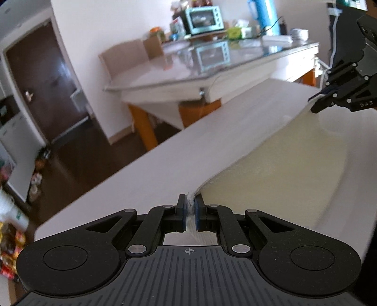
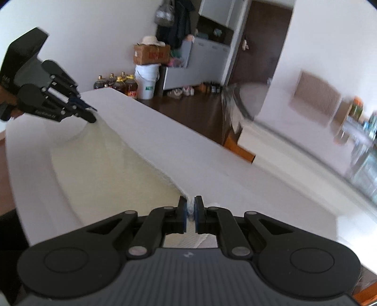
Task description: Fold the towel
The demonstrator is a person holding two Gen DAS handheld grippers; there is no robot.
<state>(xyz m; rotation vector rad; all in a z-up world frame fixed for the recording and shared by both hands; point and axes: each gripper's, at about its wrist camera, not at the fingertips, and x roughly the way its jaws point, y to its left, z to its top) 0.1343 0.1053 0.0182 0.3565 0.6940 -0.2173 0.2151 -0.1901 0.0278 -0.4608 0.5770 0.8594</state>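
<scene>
A pale towel (image 1: 282, 169) is stretched in the air between my two grippers, over a white table (image 1: 141, 176). Its taut upper edge runs from one gripper to the other, and a cream-tinted face sags below that edge. My left gripper (image 1: 190, 209) is shut on one corner, with frayed cloth bunched between the blue pads. At the far right my right gripper (image 1: 315, 103) pinches the other corner. In the right wrist view the right gripper (image 2: 190, 209) is shut on its corner of the towel (image 2: 106, 164), and the left gripper (image 2: 92, 117) holds the far corner at upper left.
Beyond the white table stands a glass-topped table (image 1: 165, 77) with orange legs, carrying a teal toaster oven (image 1: 203, 20) and clutter. Dark wood floor (image 2: 195, 110) lies between. A white bucket (image 2: 147, 81), oil bottles (image 2: 122, 84) and a cardboard box (image 2: 150, 54) stand by the far wall.
</scene>
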